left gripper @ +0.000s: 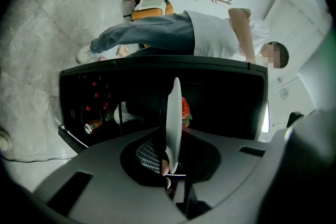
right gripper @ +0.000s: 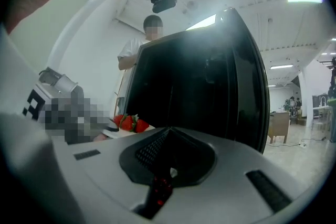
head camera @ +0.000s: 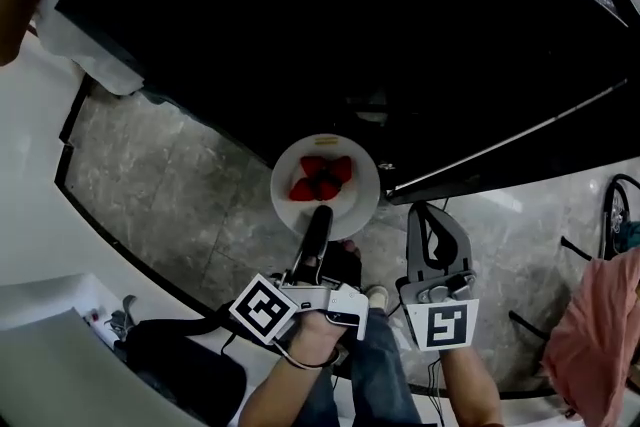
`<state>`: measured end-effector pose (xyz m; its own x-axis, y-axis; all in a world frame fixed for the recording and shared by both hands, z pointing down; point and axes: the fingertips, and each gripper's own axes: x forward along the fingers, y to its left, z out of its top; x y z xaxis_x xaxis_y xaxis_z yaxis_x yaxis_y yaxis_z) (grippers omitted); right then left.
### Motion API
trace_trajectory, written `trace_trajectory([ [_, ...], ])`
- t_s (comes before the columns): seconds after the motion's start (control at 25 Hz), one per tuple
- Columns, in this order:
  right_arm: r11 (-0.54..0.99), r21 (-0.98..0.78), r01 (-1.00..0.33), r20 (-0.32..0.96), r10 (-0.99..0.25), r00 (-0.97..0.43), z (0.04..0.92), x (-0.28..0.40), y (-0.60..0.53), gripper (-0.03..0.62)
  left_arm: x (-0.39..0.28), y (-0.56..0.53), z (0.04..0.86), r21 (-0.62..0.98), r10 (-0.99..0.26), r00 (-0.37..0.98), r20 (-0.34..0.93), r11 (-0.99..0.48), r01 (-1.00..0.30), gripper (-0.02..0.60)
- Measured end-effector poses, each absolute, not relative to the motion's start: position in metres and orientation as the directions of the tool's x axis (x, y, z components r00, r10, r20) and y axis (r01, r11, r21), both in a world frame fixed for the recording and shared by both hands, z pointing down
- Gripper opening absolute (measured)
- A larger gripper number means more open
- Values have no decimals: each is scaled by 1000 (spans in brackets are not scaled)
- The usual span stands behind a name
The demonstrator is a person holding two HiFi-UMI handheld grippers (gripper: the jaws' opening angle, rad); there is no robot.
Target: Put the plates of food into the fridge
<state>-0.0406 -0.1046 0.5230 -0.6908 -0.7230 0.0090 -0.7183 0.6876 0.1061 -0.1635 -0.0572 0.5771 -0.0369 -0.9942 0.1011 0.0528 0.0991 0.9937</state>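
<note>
A white plate (head camera: 325, 183) carries several red strawberries (head camera: 322, 178). My left gripper (head camera: 321, 213) is shut on the plate's near rim and holds it in front of the black fridge (head camera: 350, 25). In the left gripper view the plate (left gripper: 174, 118) shows edge-on between the jaws, with the strawberries (left gripper: 185, 109) on its right side and the open fridge interior (left gripper: 131, 97) behind. My right gripper (head camera: 421, 211) hangs shut and empty to the right of the plate, by the fridge door's edge (head camera: 500, 153). Its own view shows the shut jaws (right gripper: 169, 131), the strawberries (right gripper: 129, 123) at left and the dark door (right gripper: 210, 81) ahead.
Inside the fridge lie a drink can (left gripper: 93, 125) and some red items (left gripper: 95, 96). A person in a white shirt (left gripper: 210, 34) stands behind the fridge. A pink cloth (head camera: 598, 335) hangs at the right, and a black bag (head camera: 180, 370) lies on the floor at lower left.
</note>
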Motion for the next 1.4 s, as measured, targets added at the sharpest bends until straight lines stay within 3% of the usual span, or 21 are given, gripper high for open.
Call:
trace_trajectory([
  [1.4, 681, 23, -732, 52, -732, -679, 554, -30, -96, 11, -185, -146, 602, 997, -996, -44, 80, 80, 1, 28],
])
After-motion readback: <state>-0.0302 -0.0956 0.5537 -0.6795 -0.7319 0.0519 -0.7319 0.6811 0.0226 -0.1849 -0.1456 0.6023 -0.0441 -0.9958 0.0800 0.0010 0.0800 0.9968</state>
